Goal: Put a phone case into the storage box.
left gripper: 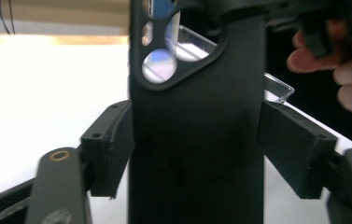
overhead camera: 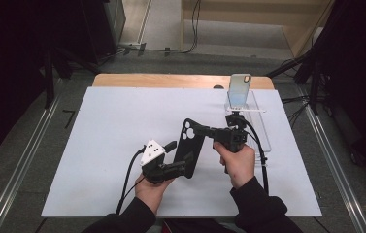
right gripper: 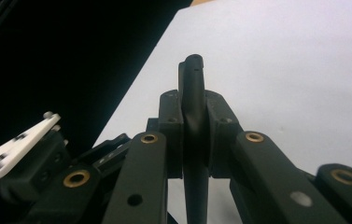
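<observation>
A black phone case (overhead camera: pixel 191 145) with a camera cut-out at its top hangs above the white table (overhead camera: pixel 98 145), held between both grippers. My left gripper (overhead camera: pixel 185 168) is shut across the case's lower end. In the left gripper view its pads (left gripper: pixel 110 149) press both long edges of the case (left gripper: pixel 197 140). My right gripper (overhead camera: pixel 198 130) reaches in from the right and pinches the case's upper edge. In the right gripper view the case (right gripper: pixel 193 79) shows edge-on, clamped flat between the shut jaws of the right gripper (right gripper: pixel 194 135).
A phone (overhead camera: pixel 239 90) stands upright on a clear acrylic stand (overhead camera: pixel 260 131) at the table's back right, just beyond my right gripper. The white sheet has free room at left and front. Dark curtains and metal rails flank the table.
</observation>
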Available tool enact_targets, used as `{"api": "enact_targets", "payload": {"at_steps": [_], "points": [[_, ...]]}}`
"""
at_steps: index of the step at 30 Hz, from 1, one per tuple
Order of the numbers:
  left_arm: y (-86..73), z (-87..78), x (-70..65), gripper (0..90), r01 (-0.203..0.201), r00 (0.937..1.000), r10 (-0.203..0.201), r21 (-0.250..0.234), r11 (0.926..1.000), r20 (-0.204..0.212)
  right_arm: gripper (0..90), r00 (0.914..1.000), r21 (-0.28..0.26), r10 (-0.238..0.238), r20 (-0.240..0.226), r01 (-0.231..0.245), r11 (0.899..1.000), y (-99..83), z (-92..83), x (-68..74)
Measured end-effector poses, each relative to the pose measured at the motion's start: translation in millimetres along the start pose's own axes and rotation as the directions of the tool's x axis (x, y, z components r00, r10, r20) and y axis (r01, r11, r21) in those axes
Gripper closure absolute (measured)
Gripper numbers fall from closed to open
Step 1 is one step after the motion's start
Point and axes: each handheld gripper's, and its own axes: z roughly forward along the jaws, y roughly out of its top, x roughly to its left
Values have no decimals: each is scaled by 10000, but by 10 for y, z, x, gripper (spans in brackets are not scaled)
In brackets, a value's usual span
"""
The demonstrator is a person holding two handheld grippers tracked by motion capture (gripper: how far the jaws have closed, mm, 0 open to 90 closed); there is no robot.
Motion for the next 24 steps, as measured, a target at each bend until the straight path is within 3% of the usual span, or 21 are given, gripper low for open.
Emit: {"api": "enact_targets", "payload": {"at_steps": [5,9,14,17,20,24], "points": [[42,12,80,254,370,9993,-367,847,9957,-50,774,9989,17,-327,346,327,9995,3,-41,4],[75,38,124,232,566,9984,-570,1554,9862,-16,774,9972,56,-596,445,594,9982,-3,-64,5],[120,33,171,224,611,9979,-646,1972,9784,110,774,9924,176,-1133,486,1126,9935,-9,-89,18],[165,24,186,223,482,9986,-522,2253,9731,116,774,9897,268,-1386,345,1377,9901,-7,-107,13],[219,3,176,202,25,10000,-47,2531,9674,84,774,9839,347,-1769,255,1760,9838,-8,-118,19],[280,-38,195,202,-115,9985,-31,2667,9637,541,774,9749,443,-2224,81,2219,9741,-10,-135,35]]}}
